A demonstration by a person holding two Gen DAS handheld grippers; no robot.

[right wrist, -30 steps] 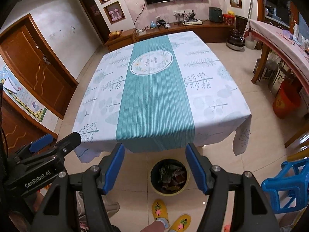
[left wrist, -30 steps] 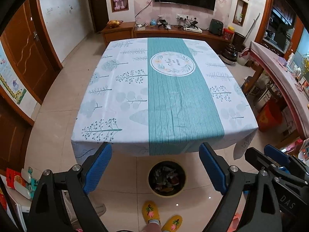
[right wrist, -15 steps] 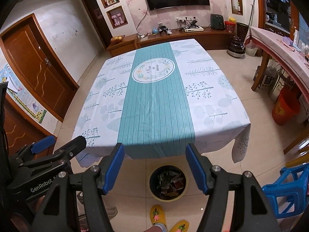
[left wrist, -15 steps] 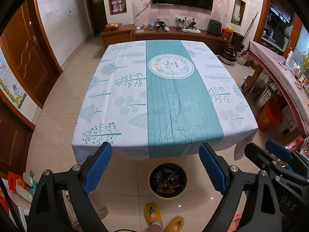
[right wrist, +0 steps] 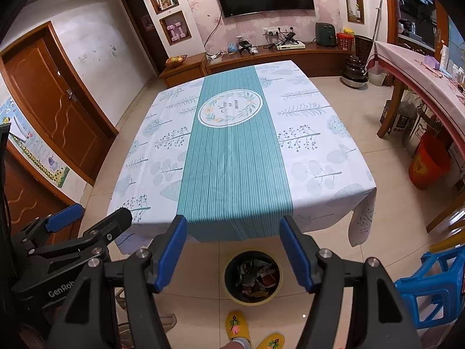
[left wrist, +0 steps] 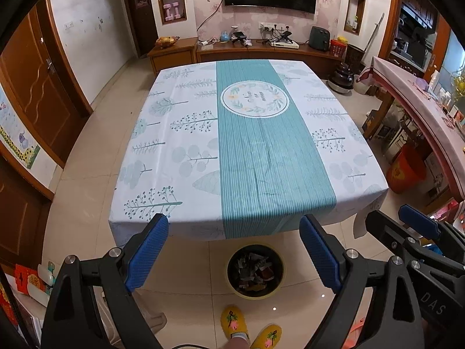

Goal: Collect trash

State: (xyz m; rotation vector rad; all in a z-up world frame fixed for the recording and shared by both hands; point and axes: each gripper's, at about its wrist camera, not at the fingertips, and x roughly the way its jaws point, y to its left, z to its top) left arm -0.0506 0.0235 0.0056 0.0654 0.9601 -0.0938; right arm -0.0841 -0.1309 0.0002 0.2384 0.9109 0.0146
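Note:
A round bin (left wrist: 255, 272) (right wrist: 252, 276) with a yellow rim stands on the floor by the table's near edge, filled with crumpled wrappers and paper scraps. My left gripper (left wrist: 234, 234) hangs above it, open, with nothing between its blue pads. My right gripper (right wrist: 233, 232) is open too and holds nothing. Each gripper shows at the edge of the other's view. The table (left wrist: 174, 133) (right wrist: 319, 151) wears a white and teal cloth, and no loose trash shows on it.
A person's feet in yellow slippers (left wrist: 251, 327) stand just behind the bin. A blue plastic stool (right wrist: 433, 288) is at the right, an orange bucket (right wrist: 427, 163) beyond it. A second long table (left wrist: 421, 110) runs along the right. A low cabinet (left wrist: 261, 49) lines the far wall.
Both views have tilted up slightly, so the table and bin sit lower in frame. Both grippers stay as open as before.

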